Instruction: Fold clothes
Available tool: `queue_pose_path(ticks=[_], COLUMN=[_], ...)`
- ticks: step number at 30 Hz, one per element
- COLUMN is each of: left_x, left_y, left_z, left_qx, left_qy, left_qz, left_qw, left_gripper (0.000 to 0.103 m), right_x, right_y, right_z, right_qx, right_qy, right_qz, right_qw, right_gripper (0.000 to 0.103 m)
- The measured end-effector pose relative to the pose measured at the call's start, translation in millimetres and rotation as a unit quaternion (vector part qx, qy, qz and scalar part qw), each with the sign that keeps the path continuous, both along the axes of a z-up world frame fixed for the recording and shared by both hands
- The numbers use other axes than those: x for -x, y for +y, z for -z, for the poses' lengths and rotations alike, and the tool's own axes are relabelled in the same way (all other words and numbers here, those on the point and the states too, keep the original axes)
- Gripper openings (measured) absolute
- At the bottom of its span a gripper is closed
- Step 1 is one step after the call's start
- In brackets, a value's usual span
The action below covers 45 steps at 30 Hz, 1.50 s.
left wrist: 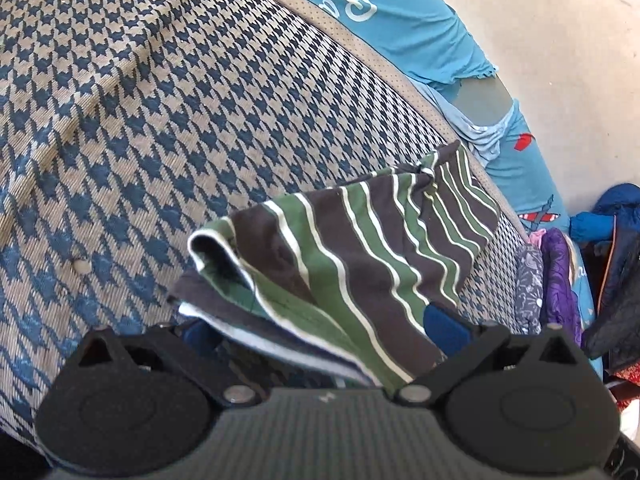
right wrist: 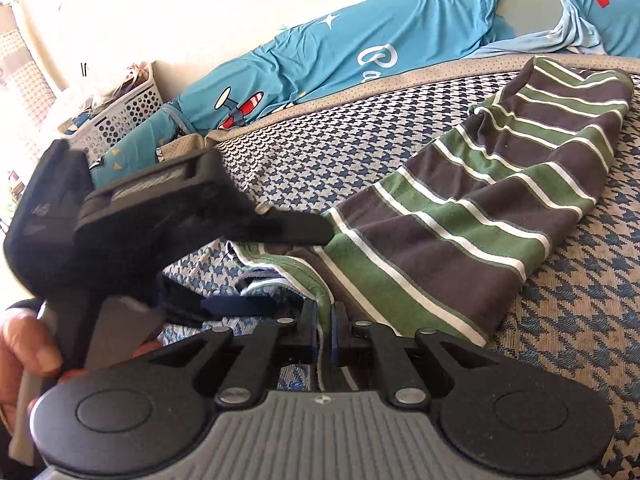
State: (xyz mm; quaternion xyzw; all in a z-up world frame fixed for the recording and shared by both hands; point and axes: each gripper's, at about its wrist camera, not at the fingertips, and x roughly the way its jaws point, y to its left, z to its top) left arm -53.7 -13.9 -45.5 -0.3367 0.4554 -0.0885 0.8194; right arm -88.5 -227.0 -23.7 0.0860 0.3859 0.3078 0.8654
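**Both grippers gripping a striped shirt over a patterned bed**

I am looking across a bed covered in blue-and-beige houndstooth fabric (right wrist: 320, 152), with a turquoise cartoon-print sheet (right wrist: 304, 52) bunched along its far edge below a pale wall. A white perforated plastic basket (right wrist: 124, 108) is sitting at the far left.

The garment I am folding, a knit shirt in brown, green and white stripes (right wrist: 472, 208), is lying partly doubled on the bed and running back into both tools.

My right gripper (right wrist: 325, 334) is pinching the near hem, its fingers nearly together around the cloth. My left gripper (left wrist: 328, 336) is reaching in low and level from the left, its fingers spread fairly wide around a thick stack of layers; I cannot tell whether it is truly clamping them.

My worry is that the loosely curled layers in the left gripper are slipping apart, so the fold is skewing if I am pulling unevenly.
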Motion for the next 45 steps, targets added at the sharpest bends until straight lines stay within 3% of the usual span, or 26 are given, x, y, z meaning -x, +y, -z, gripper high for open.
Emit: queue_pose_path(ticks=[3, 5, 8, 11, 16, 23, 26, 29, 31, 35, 38, 45], left_x=[-5, -8, -11, -12, -11, -11, -9, -8, -6, -4, -8, -30], left_y=[-10, -16, -19, -22, -20, -19, -18, -16, -17, -19, -15, 27], left_z=[-2, -5, -5, -5, -3, -4, -5, -5, -8, -23, -38, -60], left_qx=[-0.043, -0.074, -0.079, -0.105, -0.107, -0.113, -0.118, -0.123, -0.134, -0.176, -0.192, -0.209], left_qy=[-0.009, -0.016, -0.019, -0.017, -0.012, -0.017, -0.021, -0.026, -0.033, -0.064, -0.081, -0.074], left_qz=[-0.007, -0.009, -0.009, -0.009, -0.015, -0.015, -0.015, -0.015, -0.014, -0.014, -0.013, -0.019], left_qw=[0.9990, 0.9971, 0.9967, 0.9943, 0.9941, 0.9933, 0.9926, 0.9919, 0.9903, 0.9823, 0.9779, 0.9750], left_gripper=[0.087, 0.048, 0.027, 0.020, 0.017, 0.017, 0.017, 0.012, 0.008, 0.006, 0.006, 0.006], right_x=[5, 9, 16, 24, 34, 47, 53, 57, 56, 48, 50, 27], right_y=[4, 7, 14, 20, 28, 43, 52, 58, 59, 60, 67, 94], right_z=[0, 0, 0, 2, 5, 13, 21, 26, 25, 16, 7, -11], right_qx=[0.020, 0.036, 0.069, 0.104, 0.127, 0.160, 0.201, 0.225, 0.228, 0.190, 0.175, 0.102], right_qy=[-0.015, -0.029, -0.060, -0.088, -0.111, -0.133, -0.157, -0.184, -0.186, -0.163, -0.176, -0.146], right_qz=[-0.010, -0.017, -0.031, -0.049, -0.075, -0.110, -0.114, -0.115, -0.106, -0.090, -0.094, -0.100], right_qw=[1.000, 0.999, 0.995, 0.989, 0.983, 0.972, 0.960, 0.950, 0.950, 0.964, 0.964, 0.979], right_gripper=[0.006, 0.006, 0.007, 0.009, 0.034, 0.039, 0.039, 0.029, 0.007, 0.006, 0.006, 0.006])
